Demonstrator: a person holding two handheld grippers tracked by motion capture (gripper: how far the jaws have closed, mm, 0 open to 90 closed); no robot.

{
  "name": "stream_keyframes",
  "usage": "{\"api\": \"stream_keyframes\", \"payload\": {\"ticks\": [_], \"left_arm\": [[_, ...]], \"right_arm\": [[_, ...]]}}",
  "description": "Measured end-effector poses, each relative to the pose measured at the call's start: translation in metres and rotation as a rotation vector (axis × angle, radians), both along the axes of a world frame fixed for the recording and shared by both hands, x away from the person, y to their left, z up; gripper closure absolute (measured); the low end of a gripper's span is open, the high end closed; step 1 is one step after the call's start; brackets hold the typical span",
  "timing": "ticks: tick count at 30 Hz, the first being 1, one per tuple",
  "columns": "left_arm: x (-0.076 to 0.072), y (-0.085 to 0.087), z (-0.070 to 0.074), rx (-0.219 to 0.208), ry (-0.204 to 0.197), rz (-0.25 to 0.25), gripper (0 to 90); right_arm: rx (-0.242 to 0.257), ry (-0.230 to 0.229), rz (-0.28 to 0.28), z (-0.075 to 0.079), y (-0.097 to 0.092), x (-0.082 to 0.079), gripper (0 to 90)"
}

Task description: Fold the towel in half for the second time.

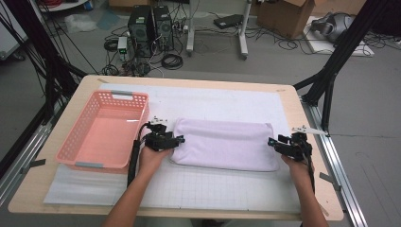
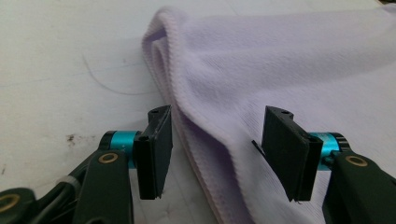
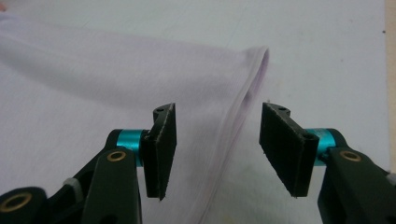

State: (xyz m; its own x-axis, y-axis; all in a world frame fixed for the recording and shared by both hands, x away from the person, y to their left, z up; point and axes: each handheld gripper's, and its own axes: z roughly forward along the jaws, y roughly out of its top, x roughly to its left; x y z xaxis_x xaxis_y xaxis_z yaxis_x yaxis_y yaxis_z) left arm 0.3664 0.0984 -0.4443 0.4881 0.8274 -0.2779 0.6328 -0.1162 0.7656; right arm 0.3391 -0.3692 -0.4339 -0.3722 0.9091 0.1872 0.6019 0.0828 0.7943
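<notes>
High view: both forearms reach forward, left tongs [image 1: 178, 140] and right tongs [image 1: 271, 141] spread at the towel's [image 1: 224, 144] ends.

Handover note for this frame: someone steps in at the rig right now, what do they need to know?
Left gripper: open, jaws astride the left short edge of the lavender towel, pads not pressing.
Right gripper: open, jaws astride the towel's right short edge, nothing gripped.
Towel: lies folded into a long rectangle on the white mat, mid-table, doubled layers visible at both ends.
Pink basket: left of the towel, nothing inside.
Done: towel folded lengthwise, judging by the layered edges.
Left, probably: grip both ends, fold again or lift, then move the towel into the basket.
</notes>
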Motion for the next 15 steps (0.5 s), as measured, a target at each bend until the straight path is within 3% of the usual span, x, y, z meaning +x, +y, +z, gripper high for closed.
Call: {"api": "stream_keyframes", "payload": {"ticks": [2,5,11,13,15], "left_arm": [[-0.004,-0.001,0.002,0.012,-0.010,-0.030,42.5],[-0.014,0.000,0.006,-0.016,-0.051,-0.042,42.8],[-0.038,0.001,0.010,-0.031,-0.078,-0.095,43.9],[-0.046,0.002,0.008,-0.031,-0.066,-0.102,44.6],[-0.052,0.004,0.003,-0.018,-0.028,-0.110,48.6]], "right_arm": [[0.010,0.003,0.016,-0.002,-0.001,-0.009,46.5],[0.028,-0.022,0.026,-0.001,-0.005,-0.021,48.0],[0.054,-0.046,0.085,0.008,-0.005,-0.048,53.6],[0.038,-0.037,0.107,0.006,-0.003,-0.056,54.1],[0.031,-0.005,0.113,0.002,-0.002,-0.062,54.3]]}}
